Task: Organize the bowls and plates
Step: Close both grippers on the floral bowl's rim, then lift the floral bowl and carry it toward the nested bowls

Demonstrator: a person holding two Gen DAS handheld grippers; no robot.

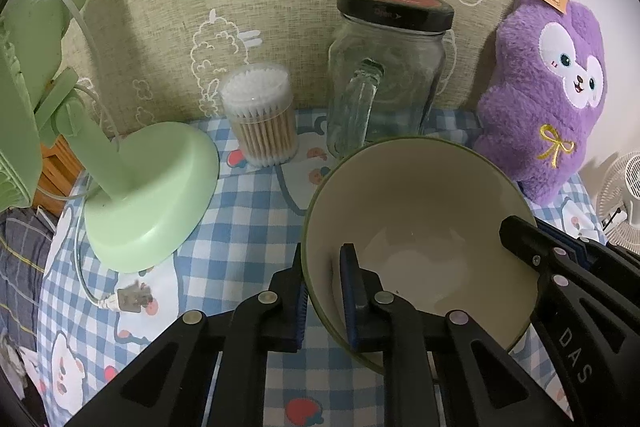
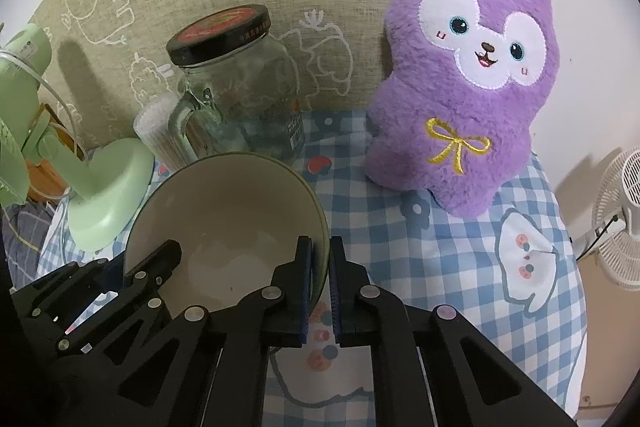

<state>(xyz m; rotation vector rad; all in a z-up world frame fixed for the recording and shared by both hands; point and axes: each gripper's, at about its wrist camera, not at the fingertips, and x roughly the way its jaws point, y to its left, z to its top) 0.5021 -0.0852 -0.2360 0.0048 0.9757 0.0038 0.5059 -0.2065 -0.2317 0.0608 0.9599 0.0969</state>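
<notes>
Left wrist view: left gripper clamped on bowl rim at 7 o'clock, one pad inside, one outside. Bowl cream inside, green outside, tilted, over checked cloth. Right gripper enters at 3 o'clock, on far rim. Glass jar at 12, cotton swabs at 11, green fan at 9, purple plush at 2.

Right wrist view: right gripper pinched on bowl rim at 4 o'clock. Left gripper on rim at 8. Plush at 1, jar at 11.
</notes>
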